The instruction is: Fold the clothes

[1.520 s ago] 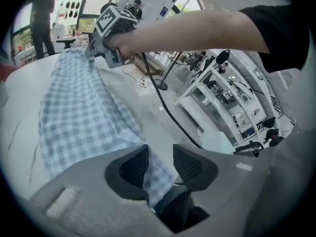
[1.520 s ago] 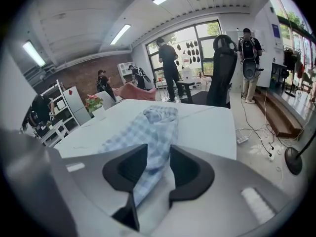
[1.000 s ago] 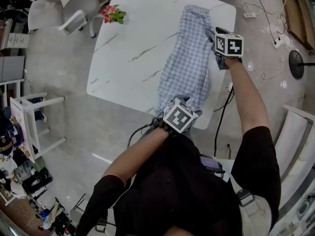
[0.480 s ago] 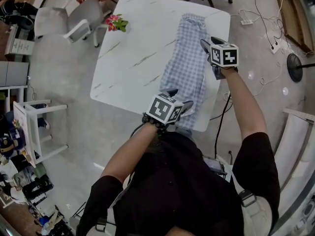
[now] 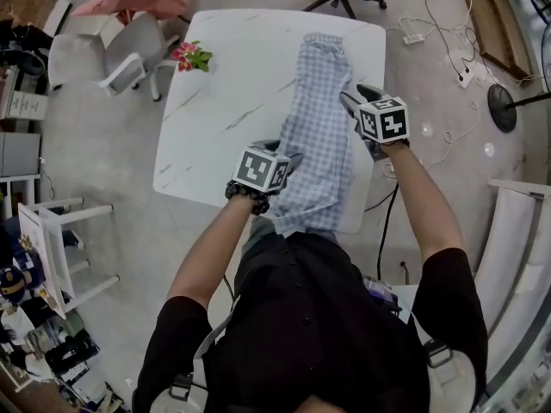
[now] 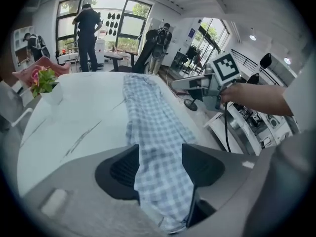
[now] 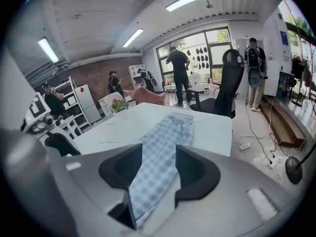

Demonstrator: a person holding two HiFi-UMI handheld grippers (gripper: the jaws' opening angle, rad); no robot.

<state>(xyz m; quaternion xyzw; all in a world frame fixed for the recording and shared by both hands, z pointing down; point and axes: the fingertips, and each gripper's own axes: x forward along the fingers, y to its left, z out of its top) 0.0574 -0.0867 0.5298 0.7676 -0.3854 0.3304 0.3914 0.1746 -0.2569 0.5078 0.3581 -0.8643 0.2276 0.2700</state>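
Black short-sleeved shirt (image 5: 318,317); grey left tool (image 6: 159,162) and right tool (image 7: 159,168) carry black-and-white marker cubes (image 5: 261,169).

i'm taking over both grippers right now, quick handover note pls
Left gripper: open at the left edge of the checked garment, towards its near end. The jaws have just been closing a little; cloth shows in the gap but is not pinched.
Right gripper: open at the garment's right edge, further up. Cloth shows in the gap, not pinched.
Garment: laid out long and narrow on the white table, with its near end hanging over the near edge.
Done: apparently laid out as one long strip.
Left: the crosswise folds, probably after gripping both edges.
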